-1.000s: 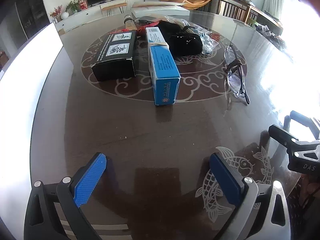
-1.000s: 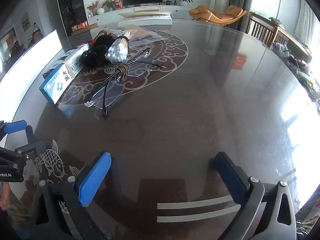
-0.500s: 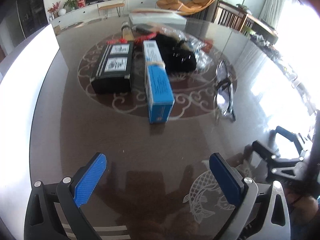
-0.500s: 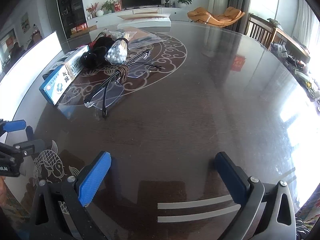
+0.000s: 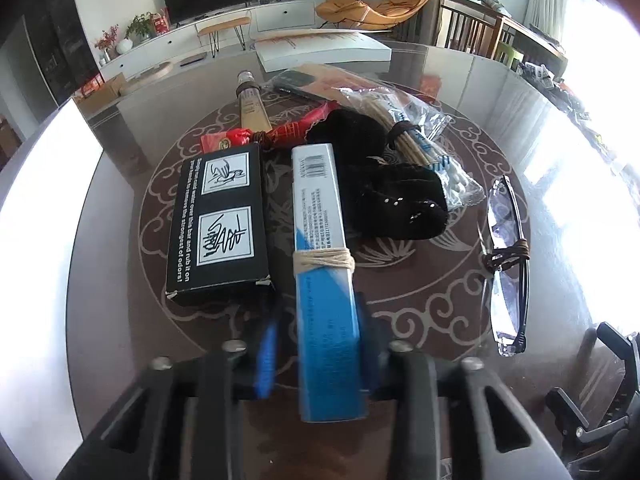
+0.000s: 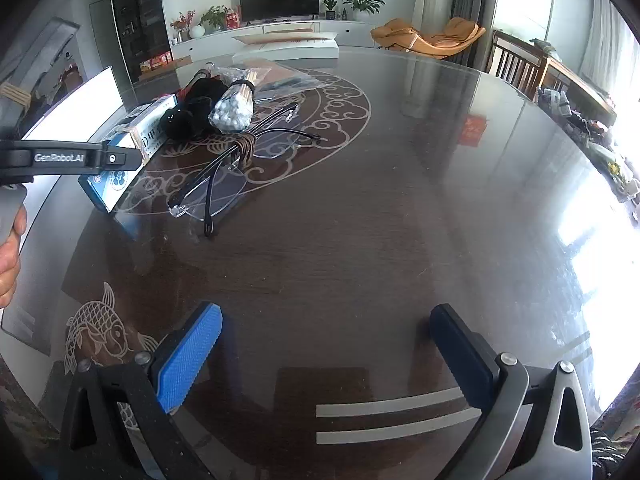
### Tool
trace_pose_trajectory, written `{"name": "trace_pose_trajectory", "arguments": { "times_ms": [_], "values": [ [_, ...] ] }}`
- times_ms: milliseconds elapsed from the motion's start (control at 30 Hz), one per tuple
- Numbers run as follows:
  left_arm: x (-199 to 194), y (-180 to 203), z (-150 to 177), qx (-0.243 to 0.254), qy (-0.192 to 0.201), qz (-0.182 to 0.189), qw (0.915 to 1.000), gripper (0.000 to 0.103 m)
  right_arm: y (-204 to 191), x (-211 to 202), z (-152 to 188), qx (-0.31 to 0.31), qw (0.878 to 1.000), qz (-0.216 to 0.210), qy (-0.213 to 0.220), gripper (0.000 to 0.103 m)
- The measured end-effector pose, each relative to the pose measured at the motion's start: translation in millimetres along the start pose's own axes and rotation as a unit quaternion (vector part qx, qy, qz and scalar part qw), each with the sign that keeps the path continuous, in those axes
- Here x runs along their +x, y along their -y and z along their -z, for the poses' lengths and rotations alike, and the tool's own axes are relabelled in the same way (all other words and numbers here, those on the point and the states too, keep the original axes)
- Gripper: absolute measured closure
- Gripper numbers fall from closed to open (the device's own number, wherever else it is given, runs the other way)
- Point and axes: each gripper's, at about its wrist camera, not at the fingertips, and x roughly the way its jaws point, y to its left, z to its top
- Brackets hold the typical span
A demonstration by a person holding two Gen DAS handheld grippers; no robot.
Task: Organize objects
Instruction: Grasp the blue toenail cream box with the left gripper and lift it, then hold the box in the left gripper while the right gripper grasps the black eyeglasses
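Now, left gripper (image 5: 320,360): clamped on the near end of the blue box, one blue pad seen at each long side, the left pad blurred.
Blue box (image 5: 326,300): long and narrow, lying flat on the table, bound round its middle with pale twine (image 5: 323,261); near end between the left pads, far end pointing at the pile in the middle of the table.
Black box (image 5: 220,224): laid flat just left of the blue box, two white sketch labels facing up, white lettering down its left edge.
Black pouch (image 5: 394,196): soft and dark, touching the right side of the blue box's far half.
Cotton swabs (image 5: 436,160): bagged in clear plastic, tied with a dark band, resting behind and to the right of the pouch.
Eyeglasses (image 5: 506,264): folded, wound with brown cord at the middle, set apart to the right of the blue box.
Tube (image 5: 252,106): tan, lying at the far side of the pile, cap pointing away.
Right gripper (image 6: 326,356): jaws spread wide, nothing between the pads, held above a bare stretch of table.
Table (image 6: 400,220): round, dark, glossy, with a pale scroll medallion at its centre and a fish motif near the edge.
Hand (image 6: 10,256): only partly seen at the left edge of the right wrist view, wrapped round the left gripper's handle.
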Motion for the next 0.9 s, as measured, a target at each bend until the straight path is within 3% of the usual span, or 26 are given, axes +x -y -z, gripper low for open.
{"name": "trace_pose_trajectory", "arguments": {
  "times_ms": [167,367,500,600,800,900],
  "values": [
    [-22,-7,33,-0.021,0.006,0.024,0.9995,0.082,0,0,0,0.0,1.0,0.0,0.0,0.0],
    [-50,-5,95,-0.028,-0.032,0.103,0.9938,0.082,0,0,0,0.0,1.0,0.0,0.0,0.0],
    [-59,-16,106,-0.051,-0.054,0.146,0.9864,0.078,-1,1,-1,0.0,1.0,0.0,0.001,0.0],
    [-57,-32,97,-0.066,-0.043,0.132,0.9882,0.056,-1,2,-2,0.0,1.0,0.0,0.001,0.0],
    [-54,-55,89,-0.089,-0.031,0.105,0.99,0.056,-1,2,-2,0.0,1.0,0.001,0.002,0.0],
    [-54,-58,88,-0.086,-0.033,0.127,0.9876,0.053,0,2,-2,0.0,1.0,0.001,0.002,0.0]
  ]
}}
